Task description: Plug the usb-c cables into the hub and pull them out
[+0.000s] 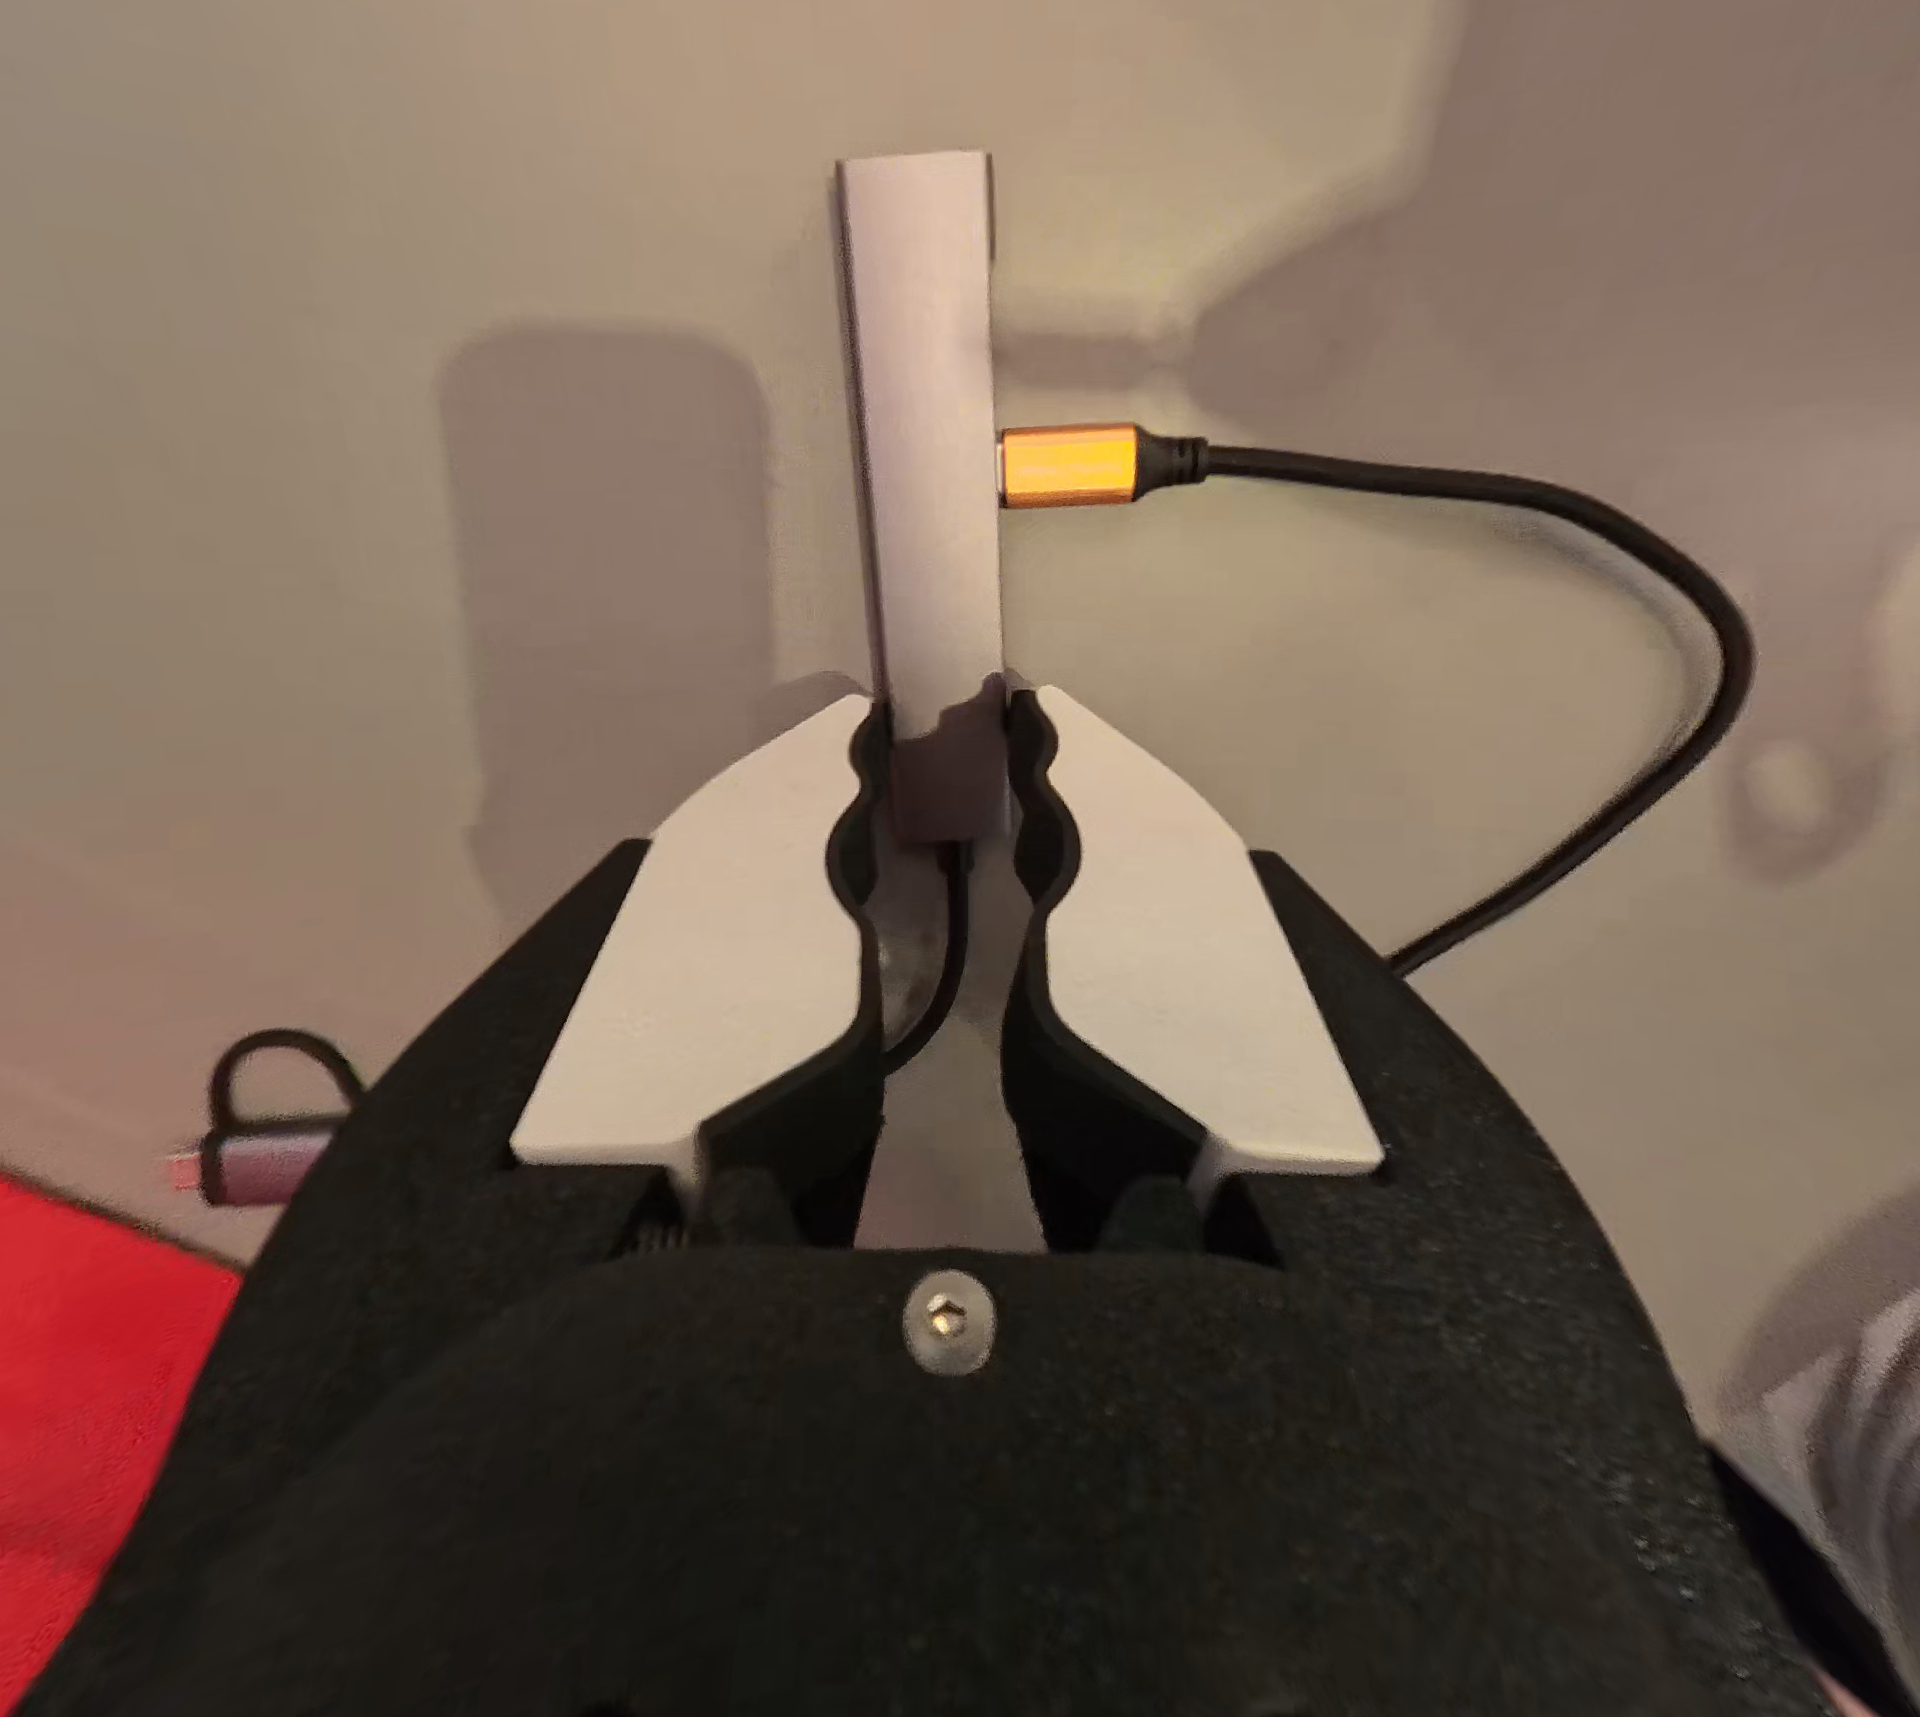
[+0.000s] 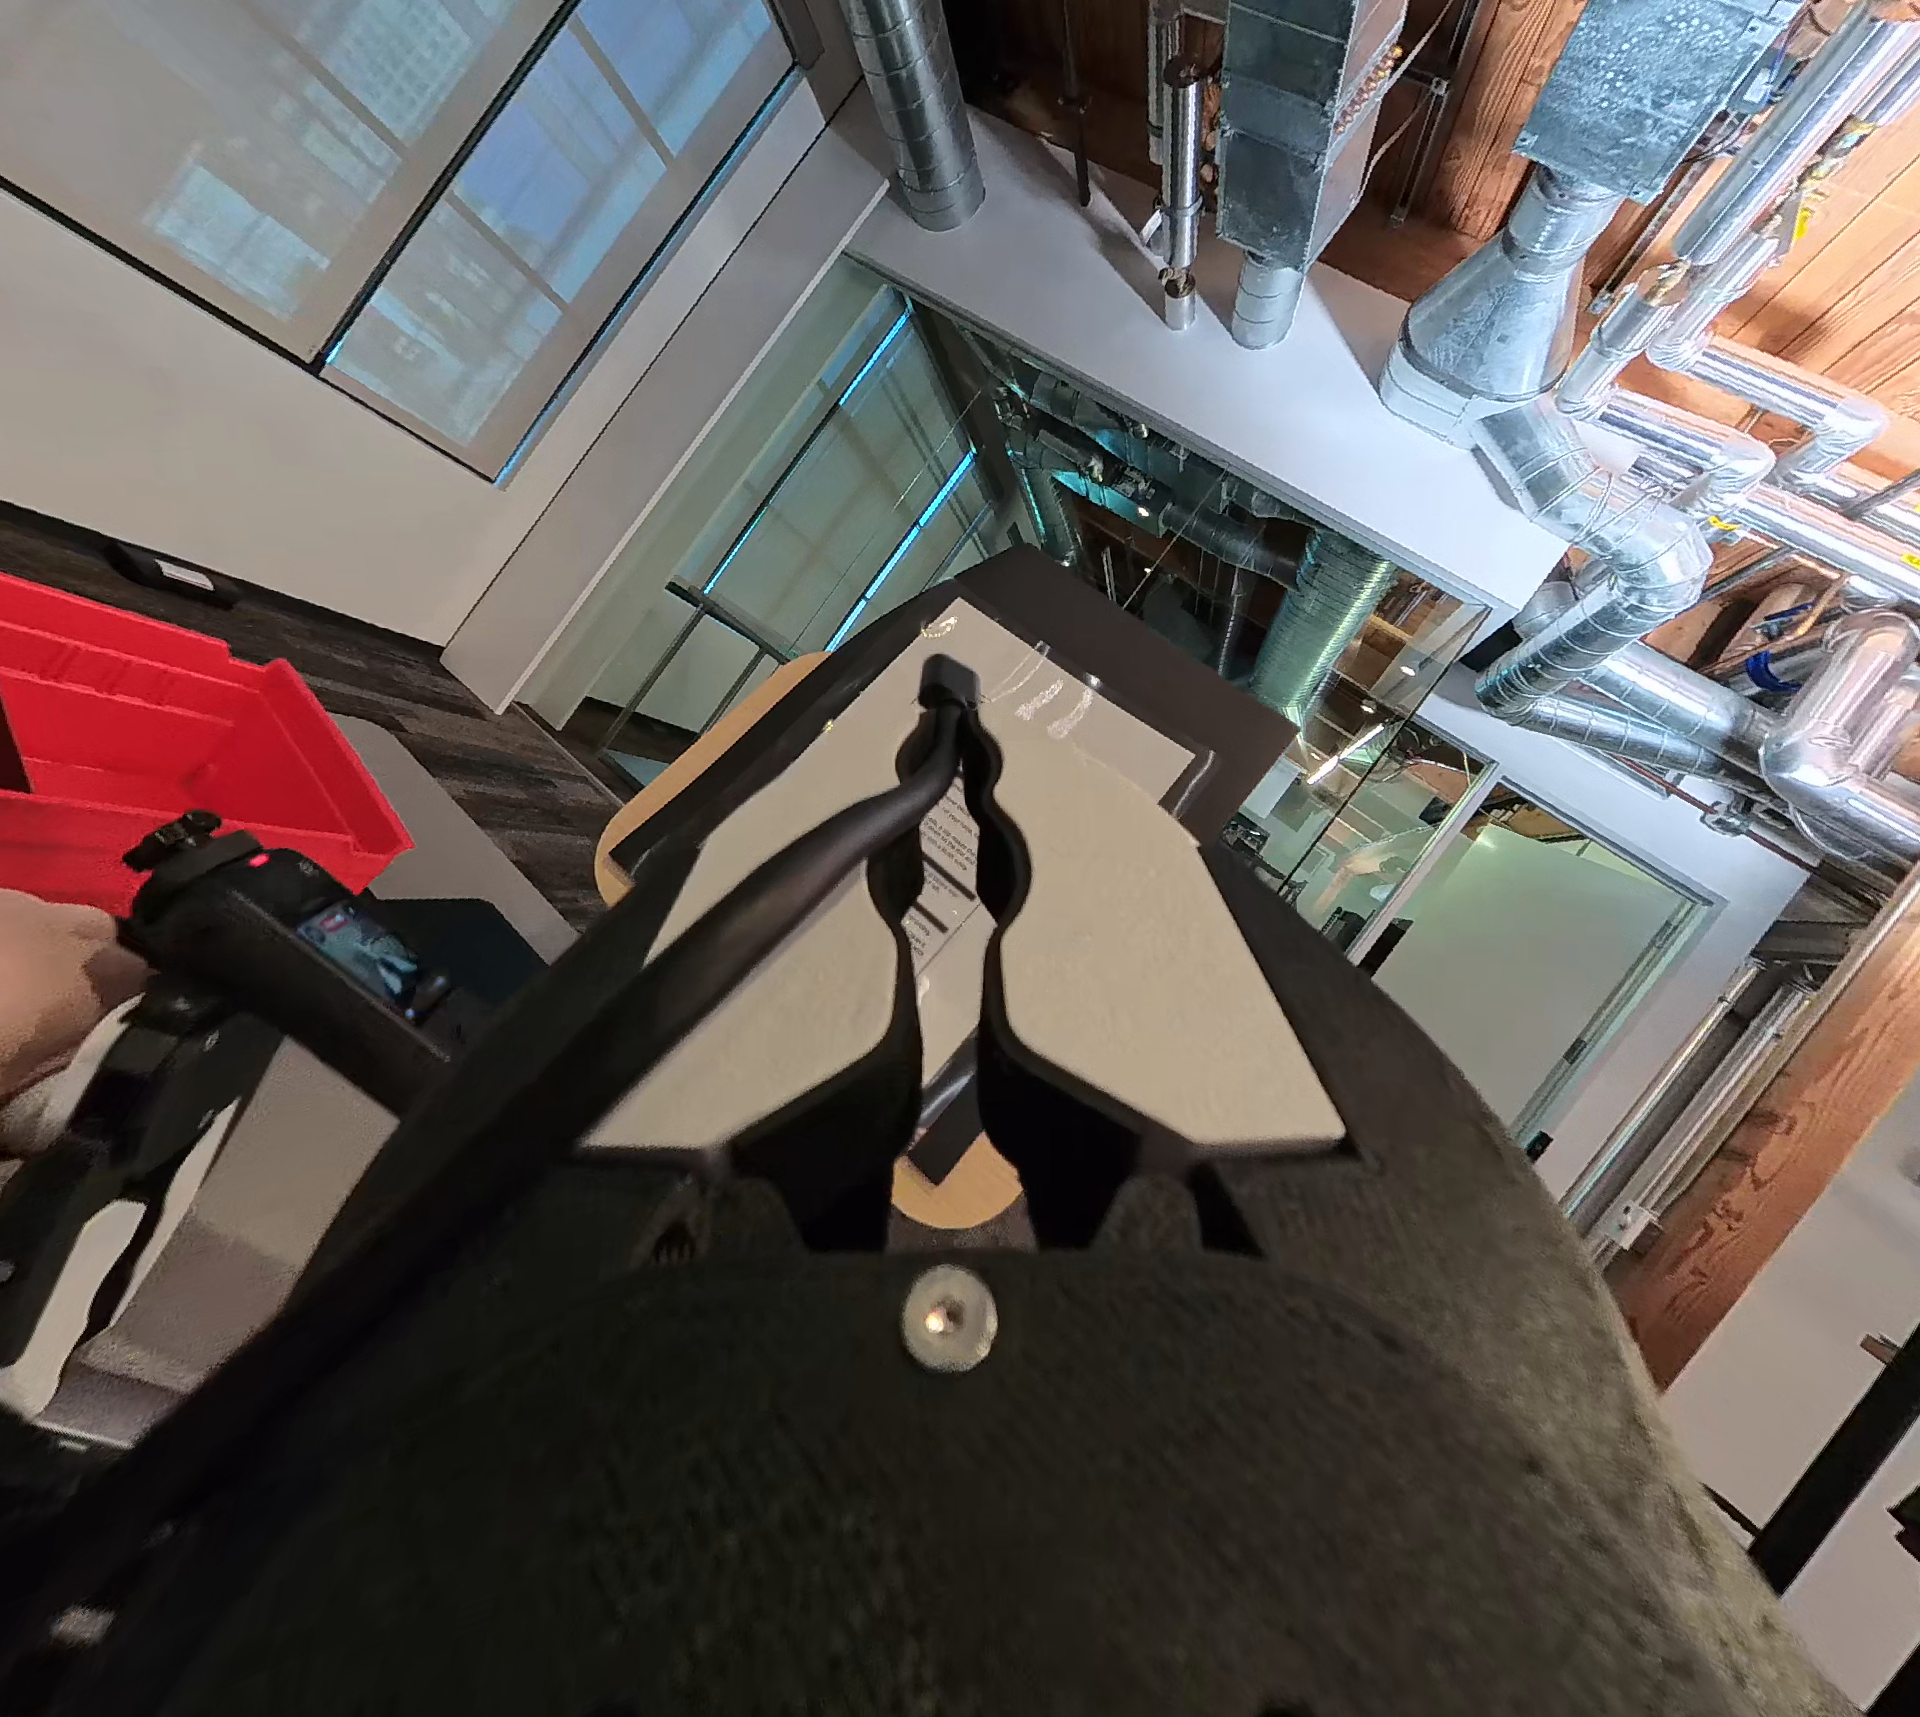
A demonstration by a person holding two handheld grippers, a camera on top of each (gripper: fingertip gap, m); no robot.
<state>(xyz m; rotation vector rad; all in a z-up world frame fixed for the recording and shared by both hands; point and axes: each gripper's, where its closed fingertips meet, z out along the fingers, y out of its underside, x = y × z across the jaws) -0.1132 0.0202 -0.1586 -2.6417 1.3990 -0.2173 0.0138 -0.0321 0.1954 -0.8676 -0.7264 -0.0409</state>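
While the left gripper [image 1: 951, 768] points down at a pale tabletop [image 1: 416, 213], its jaws are closed tight on the near end of a silver hub [image 1: 920, 441], which juts straight out past the tips and is held above the surface, throwing a shadow to its left. Black pads [image 1: 868, 794] press both narrow sides of the hub. A thin dark lead runs back from the hub's near end between the fingers.

One cable [image 1: 1621, 587] is seated in the hub's right side: orange plug [image 1: 1070, 467] pushed in level, black cord looping out to the right and curving back down behind the gripper body. Low on the left, a grey adapter [image 1: 260, 1168] with a black loop lies on the tabletop, part hidden by the gripper. Beside it, a red bin [image 1: 94, 1335] fills the corner.

Right gripper [image 2: 948, 722] is tilted up toward the room, jaws nearly shut on a second black cable [image 2: 790, 878]. Its black plug [image 2: 948, 678] pokes just past the tips; the cord trails back down to the left over the gripper body. Plug end is free, touching nothing.

Lower left of that view: a hand [image 2: 52, 1002] on the other gripper's handle, camera [image 2: 312, 929] mounted on it, red bin behind. Farther off: a glossy board, windows [image 2: 468, 109], silver ducts [image 2: 1558, 213] under a timber ceiling.
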